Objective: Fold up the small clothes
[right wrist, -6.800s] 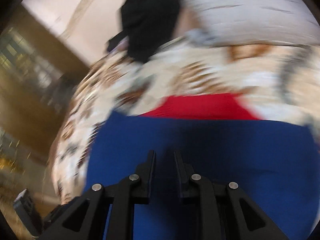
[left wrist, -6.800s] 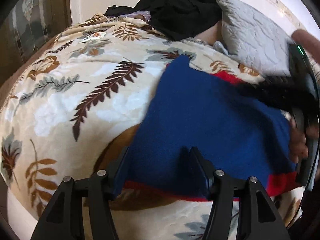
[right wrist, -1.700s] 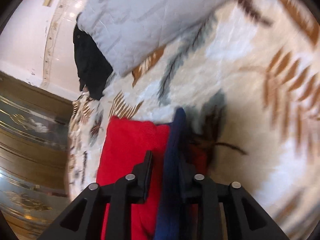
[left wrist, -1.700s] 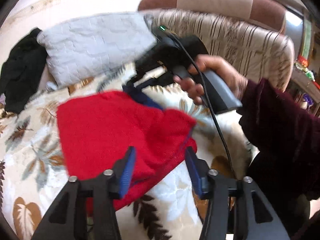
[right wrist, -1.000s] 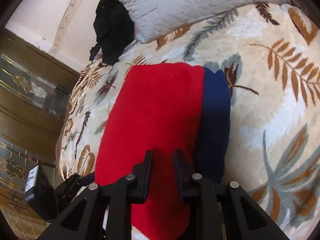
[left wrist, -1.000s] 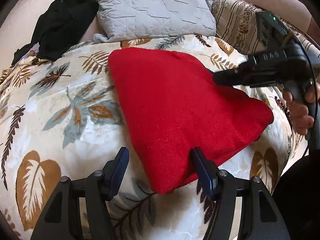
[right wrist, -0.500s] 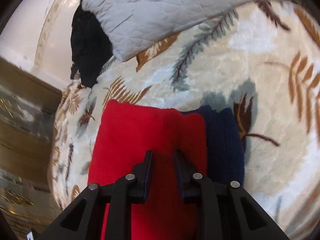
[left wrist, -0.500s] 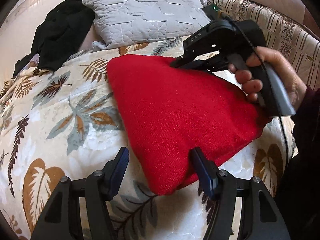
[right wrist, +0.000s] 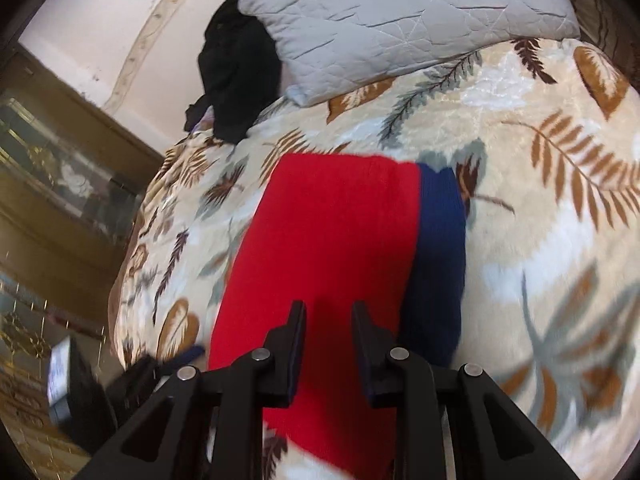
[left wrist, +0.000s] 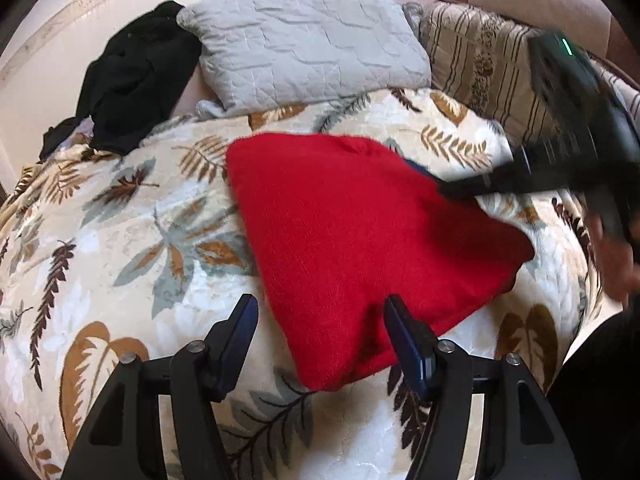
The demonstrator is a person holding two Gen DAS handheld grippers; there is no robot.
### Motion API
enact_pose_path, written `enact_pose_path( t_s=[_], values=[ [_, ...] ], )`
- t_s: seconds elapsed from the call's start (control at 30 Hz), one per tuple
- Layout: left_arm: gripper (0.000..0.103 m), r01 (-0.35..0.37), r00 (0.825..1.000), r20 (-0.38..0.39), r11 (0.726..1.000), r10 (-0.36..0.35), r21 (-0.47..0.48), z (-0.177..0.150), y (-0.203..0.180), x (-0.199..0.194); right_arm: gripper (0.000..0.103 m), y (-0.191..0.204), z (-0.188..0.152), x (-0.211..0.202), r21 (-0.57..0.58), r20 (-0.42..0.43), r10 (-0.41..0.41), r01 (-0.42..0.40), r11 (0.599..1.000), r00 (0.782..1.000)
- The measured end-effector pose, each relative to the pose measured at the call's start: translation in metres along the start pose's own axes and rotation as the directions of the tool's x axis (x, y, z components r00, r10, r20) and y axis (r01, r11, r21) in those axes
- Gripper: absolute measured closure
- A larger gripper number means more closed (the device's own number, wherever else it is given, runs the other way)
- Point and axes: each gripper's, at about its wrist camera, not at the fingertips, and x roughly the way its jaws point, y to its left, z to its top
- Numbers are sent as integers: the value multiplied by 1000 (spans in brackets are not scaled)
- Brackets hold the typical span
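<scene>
Left hand-held gripper point(left wrist: 320, 338) is hovering with its jaws standing wide apart at the bottom of the left wrist view, the near corner of the folded red garment point(left wrist: 360, 240) showing between them with nothing gripped. Right hand-held gripper point(right wrist: 329, 328) is hanging over the same garment in the lower middle of its own view, jaws narrow and clamping nothing. The garment is lying flat on the leaf-patterned blanket point(left wrist: 120, 248), a blue band point(right wrist: 438, 256) showing along its right edge. A grey pillow point(left wrist: 304, 44) and a black cloth point(left wrist: 132, 76) are sitting at the upper left.
</scene>
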Motion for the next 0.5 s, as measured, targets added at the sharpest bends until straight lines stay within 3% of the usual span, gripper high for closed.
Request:
enact_pose_path(
  t_s=[0.17, 0.27, 0.4, 0.5],
  values=[
    [37, -39, 999, 32, 999, 39, -10, 4, 1, -10, 77, -8, -37, 9, 15, -70, -24, 25, 1000, 997],
    [37, -64, 996, 56, 998, 64, -7, 5, 2, -16, 77, -4, -42, 5, -21, -54, -43, 42, 999, 998],
    [37, -100, 992, 77, 995, 101, -5, 5, 5, -21, 76, -1, -45, -17, -12, 4, 12, -12, 1000, 1000],
    [34, -127, 988, 91, 992, 128, -25, 8, 10, -22, 76, 6, -45, -37, -32, 96, 11, -8, 999, 995]
  ],
)
